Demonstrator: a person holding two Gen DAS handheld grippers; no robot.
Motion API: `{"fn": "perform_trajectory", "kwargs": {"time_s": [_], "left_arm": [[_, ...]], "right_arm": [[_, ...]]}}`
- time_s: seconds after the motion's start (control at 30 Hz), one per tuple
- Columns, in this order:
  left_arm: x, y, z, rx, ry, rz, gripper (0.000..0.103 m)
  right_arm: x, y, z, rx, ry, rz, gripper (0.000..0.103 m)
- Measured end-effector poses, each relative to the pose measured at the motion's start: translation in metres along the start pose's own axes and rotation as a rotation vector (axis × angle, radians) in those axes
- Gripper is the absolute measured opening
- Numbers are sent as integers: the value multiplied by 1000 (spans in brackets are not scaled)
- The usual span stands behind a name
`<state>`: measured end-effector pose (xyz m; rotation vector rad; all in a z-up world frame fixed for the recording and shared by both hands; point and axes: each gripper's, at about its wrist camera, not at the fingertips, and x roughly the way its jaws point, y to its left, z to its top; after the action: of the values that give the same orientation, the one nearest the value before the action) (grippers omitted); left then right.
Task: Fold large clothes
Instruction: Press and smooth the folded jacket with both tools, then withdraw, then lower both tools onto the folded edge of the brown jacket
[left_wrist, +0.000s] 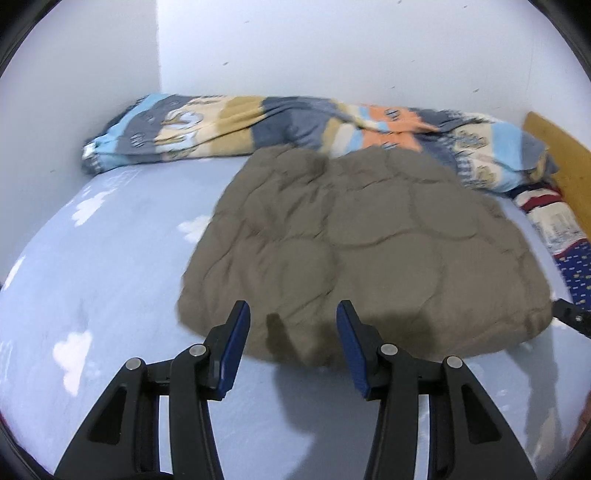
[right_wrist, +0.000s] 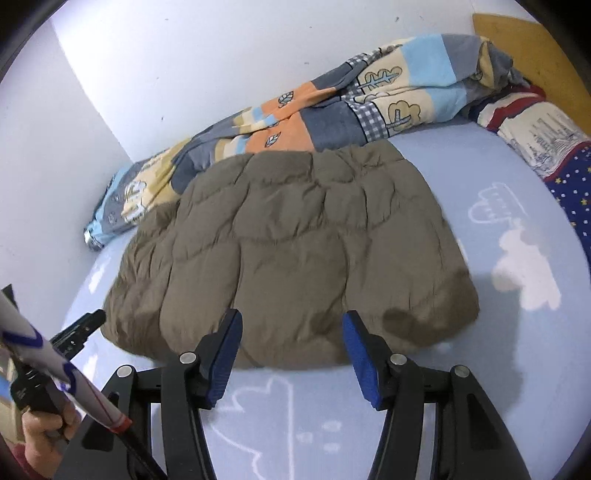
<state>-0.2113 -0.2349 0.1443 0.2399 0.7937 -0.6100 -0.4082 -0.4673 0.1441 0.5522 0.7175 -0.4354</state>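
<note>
A: Looking along the left gripper (left_wrist: 293, 325), its fingers stand apart and empty, just short of the near edge of the brown quilted jacket (left_wrist: 369, 236).

B: The jacket lies folded on the pale blue sheet (left_wrist: 110, 258), puffy and soft. Judging by that, pinch deep.

A: From the right gripper (right_wrist: 291, 332), likewise apart and empty, the jacket's far edge touches the patterned blanket (right_wrist: 314, 122).

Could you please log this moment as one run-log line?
phase: between folds | left gripper: open, empty | right gripper: open, empty | brown quilted garment: folded, flat on bed sheet
</note>
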Motion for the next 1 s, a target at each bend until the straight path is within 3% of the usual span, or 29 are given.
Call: {"fn": "perform_trajectory", "kwargs": {"time_s": [0.27, 0.37, 0.53, 0.67, 0.73, 0.8, 1.0], "left_arm": [[42, 15, -1, -44, 42, 46, 48], [51, 18, 2, -69, 69, 47, 49], [57, 5, 1, 0, 79, 97, 52], [40, -2, 6, 30, 15, 117, 52], [26, -5, 11, 43, -39, 127, 52], [19, 0, 15, 27, -66, 132, 52], [36, 30, 18, -65, -6, 163, 52]], "right_arm": [[34, 1, -1, -8, 2, 5, 57], [60, -4, -2, -5, 67, -37, 57], [76, 0, -7, -34, 99, -78, 59], [65, -1, -3, -10, 88, -63, 57], [45, -4, 8, 9, 21, -40, 57], [33, -8, 15, 0, -14, -77, 57], [32, -61, 19, 156, 7, -106, 57]]}}
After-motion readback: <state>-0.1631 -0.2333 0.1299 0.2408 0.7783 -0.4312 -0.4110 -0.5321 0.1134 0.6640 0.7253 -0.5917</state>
